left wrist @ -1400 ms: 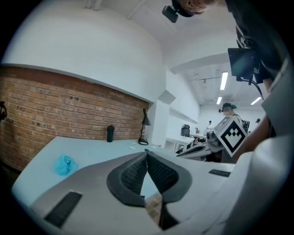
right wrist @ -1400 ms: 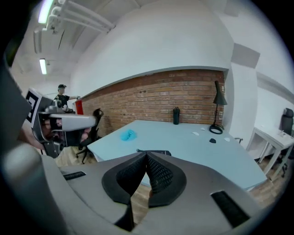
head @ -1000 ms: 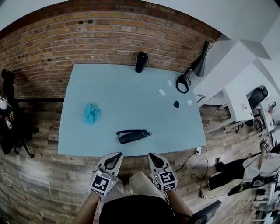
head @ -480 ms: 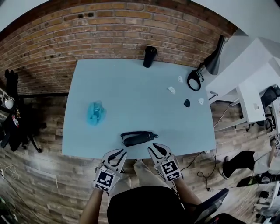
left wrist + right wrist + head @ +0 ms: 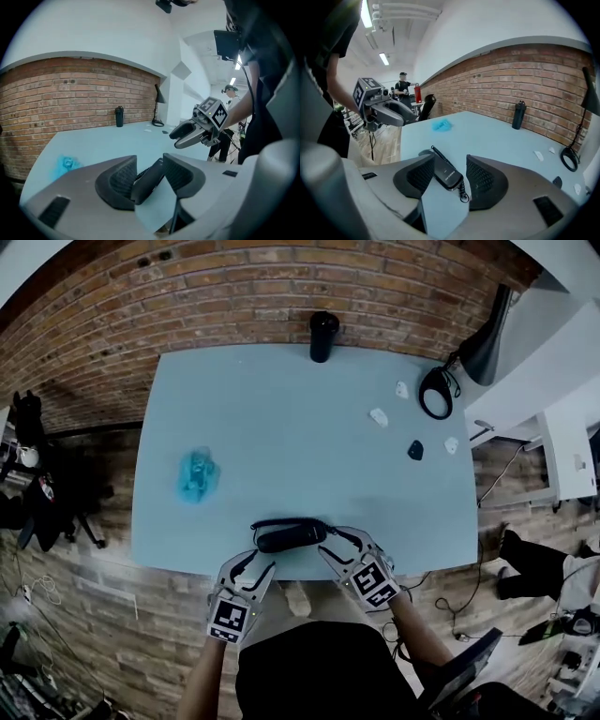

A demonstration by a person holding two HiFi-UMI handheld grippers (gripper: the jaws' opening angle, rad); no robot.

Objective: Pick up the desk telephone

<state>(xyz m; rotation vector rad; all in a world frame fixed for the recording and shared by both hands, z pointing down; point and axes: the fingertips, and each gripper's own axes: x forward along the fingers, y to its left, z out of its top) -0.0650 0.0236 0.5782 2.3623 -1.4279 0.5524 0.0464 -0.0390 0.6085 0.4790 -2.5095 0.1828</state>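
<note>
At the table (image 5: 300,446) edge, left tool (image 5: 258,561) and right tool (image 5: 339,542), just spread, straddle telephone (image 5: 291,536).

— Where would we say we are?

— We'd call it an office or studio workroom. We see a bare brick wall (image 5: 234,287) behind a pale blue counter (image 5: 300,427). A black desk lamp (image 5: 487,334) stands at the counter's far right corner, and a desk telephone (image 5: 291,535) lies near its front edge.

— What else can we go on?

— We have white desks (image 5: 572,442) off to the right, a wood plank floor (image 5: 94,615) all around, and strip lights (image 5: 384,58) along the ceiling.
</note>
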